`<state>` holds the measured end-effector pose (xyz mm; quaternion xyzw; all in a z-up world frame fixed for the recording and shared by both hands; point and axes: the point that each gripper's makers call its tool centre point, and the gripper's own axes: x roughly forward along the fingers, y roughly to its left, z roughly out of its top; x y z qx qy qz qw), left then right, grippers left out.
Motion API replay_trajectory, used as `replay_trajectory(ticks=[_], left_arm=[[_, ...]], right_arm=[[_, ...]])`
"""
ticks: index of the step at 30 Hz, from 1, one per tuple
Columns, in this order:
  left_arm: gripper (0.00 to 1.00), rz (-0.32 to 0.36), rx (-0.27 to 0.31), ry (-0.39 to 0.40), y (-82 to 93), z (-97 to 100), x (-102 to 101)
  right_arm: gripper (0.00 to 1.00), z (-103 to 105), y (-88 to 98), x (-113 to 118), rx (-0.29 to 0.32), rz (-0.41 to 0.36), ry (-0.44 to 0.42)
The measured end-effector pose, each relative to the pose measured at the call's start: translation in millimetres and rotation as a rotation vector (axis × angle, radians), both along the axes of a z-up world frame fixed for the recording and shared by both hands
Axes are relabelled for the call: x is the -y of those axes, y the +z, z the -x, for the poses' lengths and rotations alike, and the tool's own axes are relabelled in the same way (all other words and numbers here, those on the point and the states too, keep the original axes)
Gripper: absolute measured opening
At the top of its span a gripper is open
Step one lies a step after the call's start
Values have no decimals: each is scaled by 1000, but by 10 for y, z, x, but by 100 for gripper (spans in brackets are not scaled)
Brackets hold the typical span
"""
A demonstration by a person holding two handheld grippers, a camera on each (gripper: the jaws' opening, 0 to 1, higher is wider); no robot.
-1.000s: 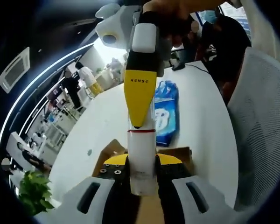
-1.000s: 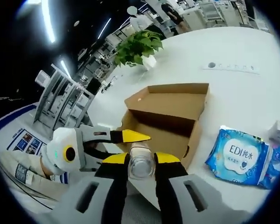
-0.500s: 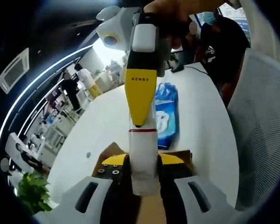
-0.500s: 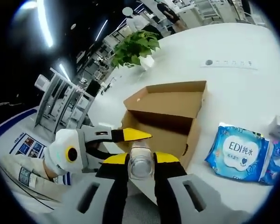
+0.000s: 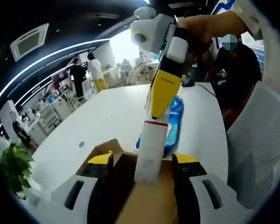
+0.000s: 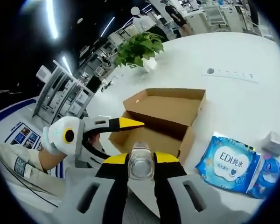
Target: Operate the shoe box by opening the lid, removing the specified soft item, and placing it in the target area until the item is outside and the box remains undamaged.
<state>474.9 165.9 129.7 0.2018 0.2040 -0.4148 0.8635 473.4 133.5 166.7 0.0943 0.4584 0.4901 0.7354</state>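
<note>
Two jaws of my right gripper [image 6: 141,158] clamp white tube [image 6: 141,169], long axis along them | left gripper [image 5: 143,158] gapes around its far end | open shoe box [image 6: 164,108] directly below-ahead | wipes packs [image 6: 231,161] to its right.

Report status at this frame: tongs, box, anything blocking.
Right tongs shut on white tube; left tongs open astride it. Shoe box lid open, interior unseen. Blue wipes pack beside box; nothing blocking.
</note>
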Motion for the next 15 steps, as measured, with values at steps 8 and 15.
replay_trajectory(ticks=[8, 15], left_arm=[[62, 139, -84, 81, 84, 9, -71], [63, 249, -137, 215, 176, -30, -280]], right_arm=[[17, -103, 144, 36, 59, 2, 61], [17, -284, 306, 100, 195, 25, 161]])
